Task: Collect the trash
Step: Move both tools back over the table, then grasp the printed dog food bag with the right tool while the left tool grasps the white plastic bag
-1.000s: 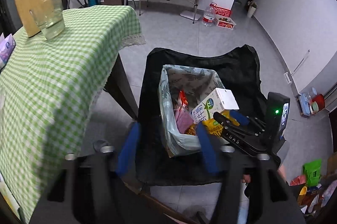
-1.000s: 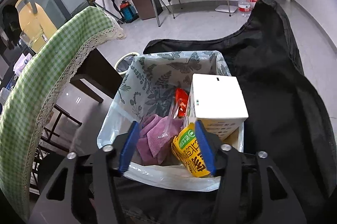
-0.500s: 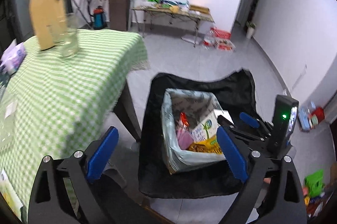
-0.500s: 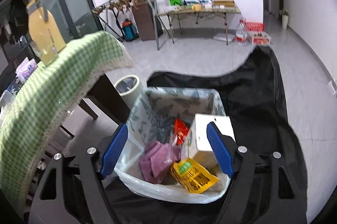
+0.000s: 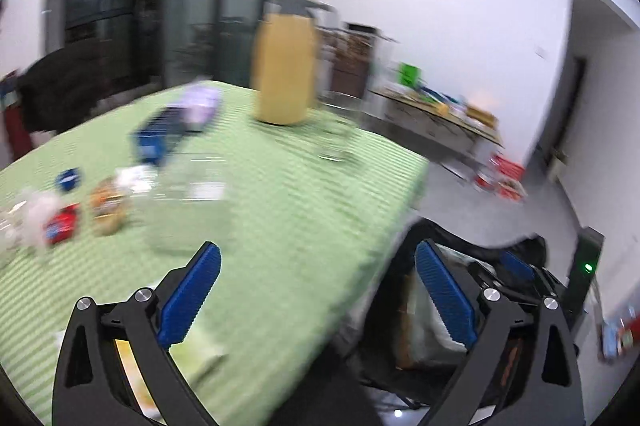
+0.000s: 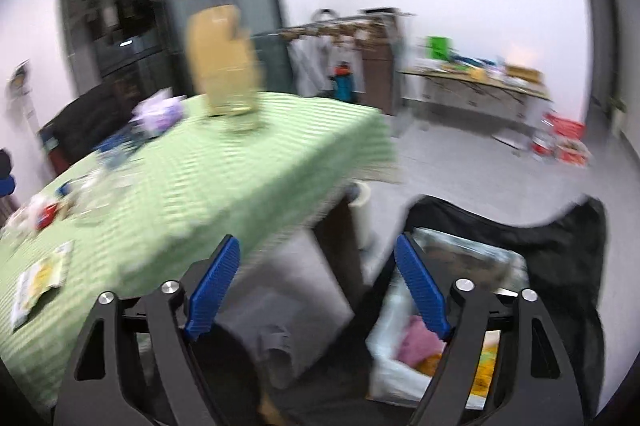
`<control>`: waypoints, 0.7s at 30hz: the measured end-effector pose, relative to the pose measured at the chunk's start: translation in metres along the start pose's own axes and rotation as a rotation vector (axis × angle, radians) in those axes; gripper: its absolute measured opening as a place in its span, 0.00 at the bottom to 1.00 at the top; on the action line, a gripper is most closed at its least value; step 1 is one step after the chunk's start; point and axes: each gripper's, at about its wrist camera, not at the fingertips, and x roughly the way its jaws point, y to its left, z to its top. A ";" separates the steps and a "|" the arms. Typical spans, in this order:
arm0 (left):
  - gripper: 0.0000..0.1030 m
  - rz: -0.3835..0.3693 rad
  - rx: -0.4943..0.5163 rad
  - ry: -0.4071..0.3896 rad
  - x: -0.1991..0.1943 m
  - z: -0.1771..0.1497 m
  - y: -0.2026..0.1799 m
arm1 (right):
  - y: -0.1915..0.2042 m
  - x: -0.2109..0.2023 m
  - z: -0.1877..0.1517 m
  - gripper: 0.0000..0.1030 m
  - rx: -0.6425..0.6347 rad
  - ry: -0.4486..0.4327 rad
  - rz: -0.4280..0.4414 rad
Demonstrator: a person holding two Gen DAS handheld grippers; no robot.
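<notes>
Both views are motion-blurred. My left gripper (image 5: 316, 298) is open and empty above the near edge of the green checked table (image 5: 280, 218). Small trash lies at the table's left: a red wrapper (image 5: 60, 224), a brownish packet (image 5: 106, 203) and a clear plastic container (image 5: 192, 201). My right gripper (image 6: 318, 286) is open and empty between the table (image 6: 200, 177) and the lined trash bin (image 6: 500, 266), which holds pink and yellow trash. A yellow-white packet (image 6: 40, 278) lies on the table's near left. The bin also shows in the left wrist view (image 5: 428, 326).
A tall yellow jug (image 5: 286, 65) and a glass stand at the table's far side, with a blue box (image 5: 160, 133) and a purple pack (image 5: 200, 103). The bin sits on a black chair (image 6: 560, 226). A folding table (image 6: 480, 81) stands by the far wall.
Both grippers have lifted away from the bin and swung left toward the table top. Both have opened wider. The trash stays in the bin.
</notes>
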 end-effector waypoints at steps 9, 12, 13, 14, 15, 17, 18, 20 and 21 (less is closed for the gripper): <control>0.92 0.262 -0.200 -0.041 -0.065 -0.040 0.134 | 0.123 0.008 -0.006 0.77 -0.207 0.065 0.288; 0.92 0.320 -0.259 -0.016 -0.077 -0.065 0.167 | 0.159 0.011 -0.012 0.77 -0.245 0.101 0.364; 0.92 0.329 -0.289 -0.002 -0.078 -0.073 0.177 | 0.172 0.013 -0.015 0.77 -0.258 0.116 0.391; 0.92 0.334 -0.311 0.010 -0.078 -0.079 0.184 | 0.184 0.016 -0.017 0.77 -0.270 0.130 0.412; 0.92 0.341 -0.332 0.025 -0.078 -0.087 0.192 | 0.192 0.016 -0.019 0.77 -0.278 0.141 0.424; 0.92 0.351 -0.346 0.036 -0.078 -0.096 0.202 | 0.211 0.022 -0.023 0.77 -0.296 0.163 0.441; 0.92 0.357 -0.348 0.037 -0.079 -0.099 0.205 | 0.221 0.026 -0.026 0.77 -0.309 0.171 0.447; 0.92 0.367 -0.351 0.034 -0.082 -0.104 0.210 | 0.238 0.032 -0.030 0.77 -0.335 0.181 0.444; 0.92 0.367 -0.355 0.032 -0.083 -0.106 0.213 | 0.246 0.036 -0.033 0.77 -0.354 0.182 0.434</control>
